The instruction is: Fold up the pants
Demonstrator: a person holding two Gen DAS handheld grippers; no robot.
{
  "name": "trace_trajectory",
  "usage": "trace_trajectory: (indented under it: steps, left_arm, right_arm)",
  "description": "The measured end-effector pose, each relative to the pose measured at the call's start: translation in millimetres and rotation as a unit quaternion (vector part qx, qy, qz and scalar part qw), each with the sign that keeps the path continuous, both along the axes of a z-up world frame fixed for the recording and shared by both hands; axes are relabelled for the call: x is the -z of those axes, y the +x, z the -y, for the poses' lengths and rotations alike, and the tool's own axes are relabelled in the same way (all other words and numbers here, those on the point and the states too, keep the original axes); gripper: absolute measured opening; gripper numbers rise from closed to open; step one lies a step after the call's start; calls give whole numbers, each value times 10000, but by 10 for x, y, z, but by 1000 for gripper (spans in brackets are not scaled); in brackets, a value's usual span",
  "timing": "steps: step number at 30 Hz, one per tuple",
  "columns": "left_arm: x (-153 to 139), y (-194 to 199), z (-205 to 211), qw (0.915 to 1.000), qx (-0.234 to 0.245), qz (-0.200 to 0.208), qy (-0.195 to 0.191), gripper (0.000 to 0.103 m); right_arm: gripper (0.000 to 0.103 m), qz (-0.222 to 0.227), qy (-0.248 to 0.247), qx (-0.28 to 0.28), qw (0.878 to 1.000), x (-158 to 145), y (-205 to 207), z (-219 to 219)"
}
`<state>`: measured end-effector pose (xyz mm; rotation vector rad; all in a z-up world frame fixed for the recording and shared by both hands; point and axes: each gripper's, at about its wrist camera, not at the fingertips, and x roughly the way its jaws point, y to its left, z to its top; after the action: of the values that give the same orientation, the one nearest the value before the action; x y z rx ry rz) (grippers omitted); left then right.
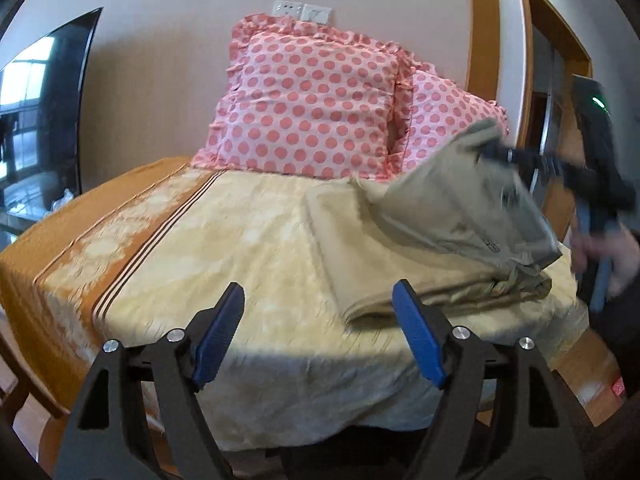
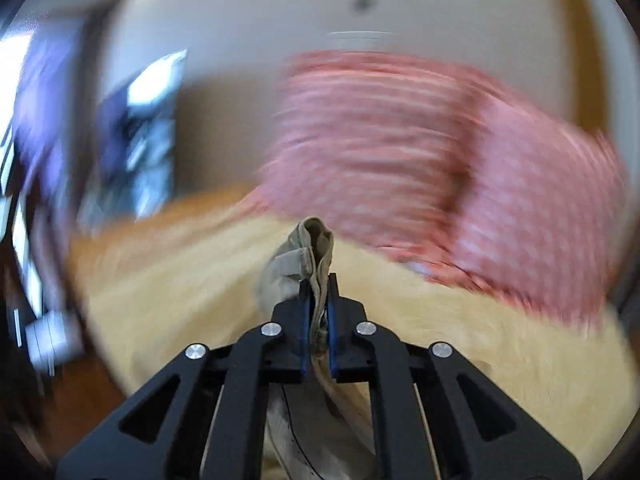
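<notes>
Khaki pants (image 1: 404,248) lie partly folded on the right side of a cream bedspread (image 1: 224,248). My right gripper (image 1: 494,152) is shut on one end of the pants and holds that end lifted above the rest. In the right wrist view the gripper (image 2: 318,292) pinches a bunched fold of the pants (image 2: 308,256) between its blue pads; the background is blurred. My left gripper (image 1: 320,300) is open and empty, low at the bed's near edge, just left of the folded pants.
Two pink polka-dot pillows (image 1: 316,108) lean on the wall behind the pants. An orange band (image 1: 60,232) runs along the bed's left side. A dark screen (image 1: 44,92) stands at left, a wooden door frame (image 1: 528,40) at right.
</notes>
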<state>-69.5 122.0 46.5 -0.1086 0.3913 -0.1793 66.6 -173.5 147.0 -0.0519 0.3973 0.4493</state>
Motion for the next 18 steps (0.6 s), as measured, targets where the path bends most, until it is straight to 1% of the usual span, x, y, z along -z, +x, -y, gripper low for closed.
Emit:
trace_trajectory:
  steps: [1, 2, 3, 4, 5, 6, 7, 9, 10, 12, 14, 15, 16, 17, 18]
  left_arm:
    - [-25, 34, 31, 10000, 42, 27, 10, 78]
    - [-50, 80, 81, 9999, 114, 47, 27, 78]
    - [-72, 129, 131, 9998, 186, 61, 50, 79]
    - [-92, 188, 189, 9996, 259, 53, 89, 79]
    - [-110, 248, 246, 9994, 327, 23, 133, 79]
    - [-124, 306, 292, 9990, 409, 0, 169, 79]
    - [-133, 347, 335, 9986, 488, -11, 200, 80]
    - [-156, 450, 485, 9971, 685, -26, 337, 82]
    - [-168, 500, 565, 9960, 798, -29, 402, 82]
    - [-174, 585, 677, 9944, 961, -53, 445, 82]
    - [-159, 691, 798, 9924, 1129, -101, 488, 83]
    - [-144, 727, 839, 9919, 1146, -132, 533, 83]
    - [-120, 773, 879, 9912, 1166, -192, 588, 83]
    - [-73, 833, 927, 9904, 1177, -313, 650, 83]
    - [-50, 860, 943, 9901, 1174, -377, 664, 83]
  right_arm:
    - [7, -311, 412, 497, 9974, -21, 249, 308]
    - [7, -580, 563, 790, 9936, 26, 443, 496]
    - [14, -890, 642, 1031, 9886, 101, 646, 657]
    - [26, -1370, 734, 1205, 9805, 258, 848, 846]
    - [34, -1774, 889, 1296, 9715, 398, 983, 993]
    - [43, -2108, 1077, 1382, 9617, 531, 1066, 1126]
    - [49, -2424, 1341, 1369, 9511, 683, 1102, 1270]
    - [56, -2673, 1550, 1380, 9410, 869, 1027, 1429]
    - [59, -2696, 1560, 1386, 9401, 922, 947, 1451]
    - [59, -2745, 1630, 1355, 9379, 1016, 820, 1519]
    - [58, -2823, 1570, 1346, 9368, 1101, 689, 1529]
    - [51, -2848, 1497, 1321, 9376, 1138, 625, 1506]
    - [29, -2863, 1420, 1230, 9395, 1177, 569, 1470]
    - [21, -2857, 1397, 1127, 9414, 1199, 518, 1449]
    - [12, -2760, 1331, 1163, 9448, 1189, 456, 1432]
